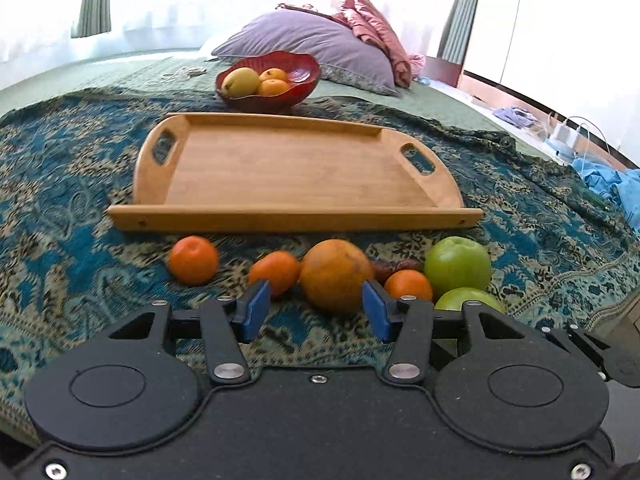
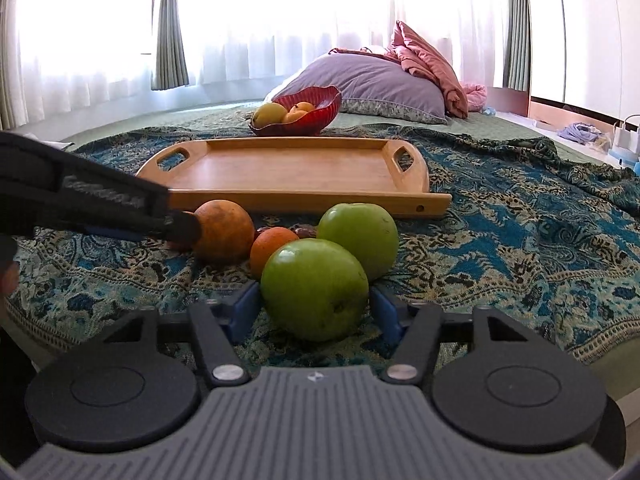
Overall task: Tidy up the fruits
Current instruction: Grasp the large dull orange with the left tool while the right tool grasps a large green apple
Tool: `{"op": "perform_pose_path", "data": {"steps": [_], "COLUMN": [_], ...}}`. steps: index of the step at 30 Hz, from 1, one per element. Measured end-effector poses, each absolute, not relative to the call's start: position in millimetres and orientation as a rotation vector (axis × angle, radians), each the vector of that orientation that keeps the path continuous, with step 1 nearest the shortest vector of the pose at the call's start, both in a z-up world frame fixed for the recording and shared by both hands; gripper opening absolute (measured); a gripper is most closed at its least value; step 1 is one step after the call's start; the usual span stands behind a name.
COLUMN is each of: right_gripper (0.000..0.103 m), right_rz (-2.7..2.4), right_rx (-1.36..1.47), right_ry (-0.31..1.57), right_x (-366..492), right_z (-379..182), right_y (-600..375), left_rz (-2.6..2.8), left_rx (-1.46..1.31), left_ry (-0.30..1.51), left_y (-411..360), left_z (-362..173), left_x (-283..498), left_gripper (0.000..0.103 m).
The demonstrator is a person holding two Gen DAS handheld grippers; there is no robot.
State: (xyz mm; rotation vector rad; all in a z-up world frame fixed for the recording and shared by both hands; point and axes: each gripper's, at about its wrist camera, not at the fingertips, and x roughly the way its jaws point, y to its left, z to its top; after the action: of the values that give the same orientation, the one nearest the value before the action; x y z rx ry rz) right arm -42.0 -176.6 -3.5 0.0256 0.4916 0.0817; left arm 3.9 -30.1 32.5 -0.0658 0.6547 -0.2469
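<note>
In the left wrist view, the bare bamboo tray with cut-out handles point(image 1: 296, 168) lay empty ahead of the left tool point(image 1: 316, 306), so the sorting looked barely begun; its blue pads stood partly spread on either side of the large dull-orange round fruit point(image 1: 334, 276), without clearly pressing on it. In the right wrist view, the right tool point(image 2: 314, 312) flanked the near glossy green apple point(image 2: 314, 288) on the patterned teal bedspread point(image 2: 520, 248), pads half spread and at or just off its sides, whether they pinched it I cannot tell.

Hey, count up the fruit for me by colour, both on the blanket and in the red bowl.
Small orange fruits: 5 (3 on the blanket, 2 in the bowl)
Large orange fruit: 1
Green apples: 2
Yellow fruit: 1
Dark brown piece, kind unclear: 1
Total: 10
</note>
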Motion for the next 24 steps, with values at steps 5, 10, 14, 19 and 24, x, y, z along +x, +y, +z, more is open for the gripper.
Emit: {"op": "perform_pose_path", "data": {"steps": [5,10,14,19,24], "right_gripper": [0.068,0.068,0.068,0.070,0.063], "right_rz": [0.082,0.089,0.090,0.094,0.094], "right_rx": [0.015,0.016,0.012,0.007,0.021], "right_ry": [0.483,0.483,0.487,0.489,0.485], "right_x": [-43,-41,-37,-33,-32], "right_z": [-5,-7,-10,-13,-13], "right_y": [-175,-176,-175,-174,-176], "left_rz": [-0.255,-0.253,-0.252,-0.261,-0.266], "left_rx": [-0.044,-0.031,-0.014,-0.009,-0.006], "left_ry": [0.655,0.648,0.632,0.613,0.611], "left_y": [-40,-45,-48,-51,-51], "left_z": [28,23,21,20,22], "left_x": [14,20,23,26,22], "left_gripper": [0.049,0.049,0.049,0.050,0.043]}}
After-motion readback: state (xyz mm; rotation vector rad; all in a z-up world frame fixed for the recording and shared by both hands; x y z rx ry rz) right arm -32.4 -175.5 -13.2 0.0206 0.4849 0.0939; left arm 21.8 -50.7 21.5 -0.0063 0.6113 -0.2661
